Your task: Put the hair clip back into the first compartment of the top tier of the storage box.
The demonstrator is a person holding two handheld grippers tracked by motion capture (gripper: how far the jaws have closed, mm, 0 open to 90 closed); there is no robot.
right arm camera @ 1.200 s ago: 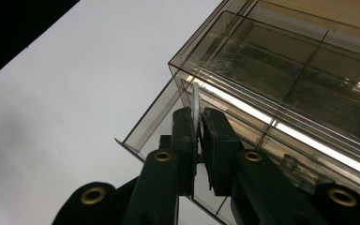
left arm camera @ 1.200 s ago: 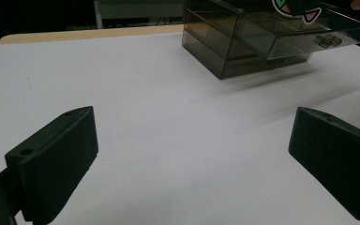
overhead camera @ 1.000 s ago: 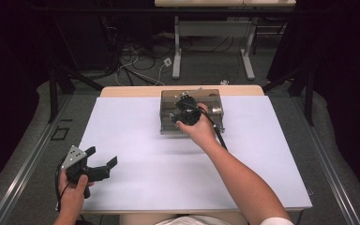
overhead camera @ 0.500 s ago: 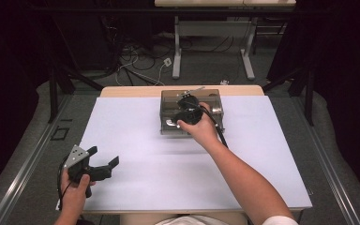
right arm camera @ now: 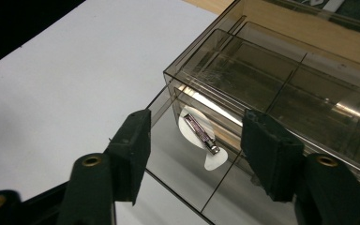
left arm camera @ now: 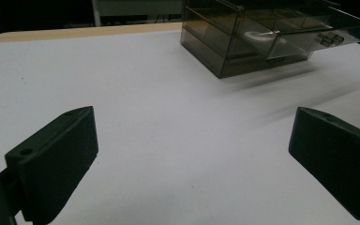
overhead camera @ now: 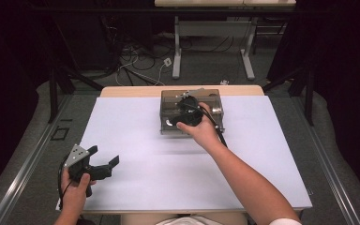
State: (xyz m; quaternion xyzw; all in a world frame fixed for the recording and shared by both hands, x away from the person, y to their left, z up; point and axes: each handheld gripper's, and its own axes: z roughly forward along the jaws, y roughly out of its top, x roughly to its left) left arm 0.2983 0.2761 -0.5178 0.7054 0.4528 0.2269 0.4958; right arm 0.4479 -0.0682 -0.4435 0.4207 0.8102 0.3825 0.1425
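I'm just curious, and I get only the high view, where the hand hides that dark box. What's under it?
Observer: A drawer stands pulled out of the box.
Visitor: Anything in it?
Observer: A metal clip, lying on a white pad.
Visitor: Is the gripper holding it?
Observer: No. The right gripper is open and holds nothing; the clip lies untouched beyond its jaws.

High view looks down over the table (overhead camera: 136, 140); both gripper views, nearer, share the drawer box (left arm camera: 243, 42)
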